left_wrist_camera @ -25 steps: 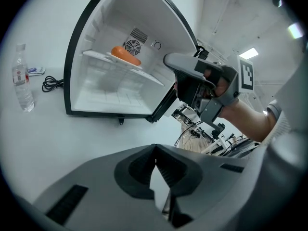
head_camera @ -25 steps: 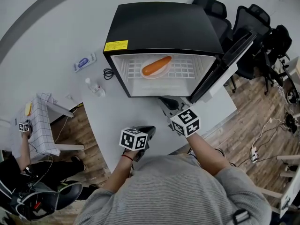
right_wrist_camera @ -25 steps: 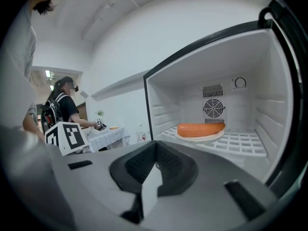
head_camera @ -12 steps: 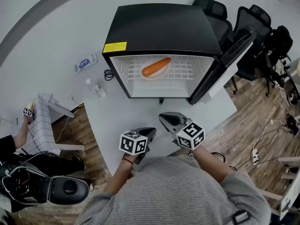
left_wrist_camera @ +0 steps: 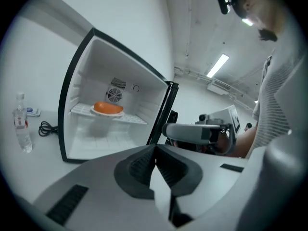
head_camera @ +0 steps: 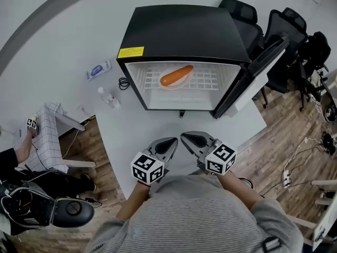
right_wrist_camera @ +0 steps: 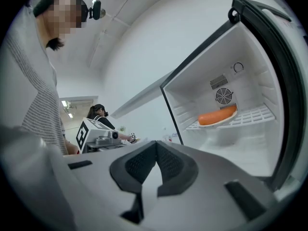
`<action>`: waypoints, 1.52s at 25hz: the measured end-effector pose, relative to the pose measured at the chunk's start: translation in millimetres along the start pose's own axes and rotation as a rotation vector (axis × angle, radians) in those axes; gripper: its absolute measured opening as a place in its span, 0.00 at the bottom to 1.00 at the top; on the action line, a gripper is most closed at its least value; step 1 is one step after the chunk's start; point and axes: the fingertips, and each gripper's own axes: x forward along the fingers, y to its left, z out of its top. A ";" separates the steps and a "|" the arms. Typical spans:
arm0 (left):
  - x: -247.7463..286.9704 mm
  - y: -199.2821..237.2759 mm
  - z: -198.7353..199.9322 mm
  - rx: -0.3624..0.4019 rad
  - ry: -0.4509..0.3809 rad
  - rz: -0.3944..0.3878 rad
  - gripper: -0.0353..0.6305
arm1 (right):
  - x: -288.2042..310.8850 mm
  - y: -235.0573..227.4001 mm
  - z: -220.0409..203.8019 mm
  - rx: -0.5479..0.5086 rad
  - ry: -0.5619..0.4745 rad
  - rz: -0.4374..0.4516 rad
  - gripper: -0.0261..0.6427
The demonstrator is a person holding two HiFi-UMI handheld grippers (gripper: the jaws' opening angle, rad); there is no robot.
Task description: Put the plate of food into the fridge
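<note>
The plate (head_camera: 169,86) sits on the fridge's (head_camera: 179,30) wire shelf, sausage (head_camera: 177,74) on top. My left gripper (head_camera: 171,143) and right gripper (head_camera: 187,138) hover over the counter's (head_camera: 131,130) front edge, jaws together, empty. I judge the plate light, stiff and slick: pinch its rim and keep it level.

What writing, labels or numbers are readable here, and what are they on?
None can be read.
Yellow sticker on the fridge top: print too small.
Blue packet beside the fridge: label blurred.
Bottle: label too small.
Marker cubes: black-and-white patterns, no words.
</note>
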 end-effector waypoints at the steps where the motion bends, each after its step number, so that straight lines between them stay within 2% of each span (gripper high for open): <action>1: -2.8 -3.5 8.7 0.022 -0.034 0.002 0.07 | -1.9 3.0 3.3 -0.001 -0.010 0.003 0.06; 3: -7.9 -9.9 22.2 0.053 -0.086 0.007 0.07 | -4.7 8.3 7.1 -0.002 -0.027 0.013 0.06; 6: -10.1 -18.7 31.3 0.066 -0.116 0.000 0.07 | -8.7 15.7 15.8 -0.008 -0.054 0.029 0.06; 17: -6.8 -24.9 29.2 0.040 -0.112 -0.009 0.07 | -21.5 13.4 29.9 -0.040 -0.084 0.004 0.06; 38: -4.2 -29.0 27.3 0.010 -0.112 -0.038 0.07 | -21.2 13.8 28.7 -0.036 -0.050 -0.007 0.06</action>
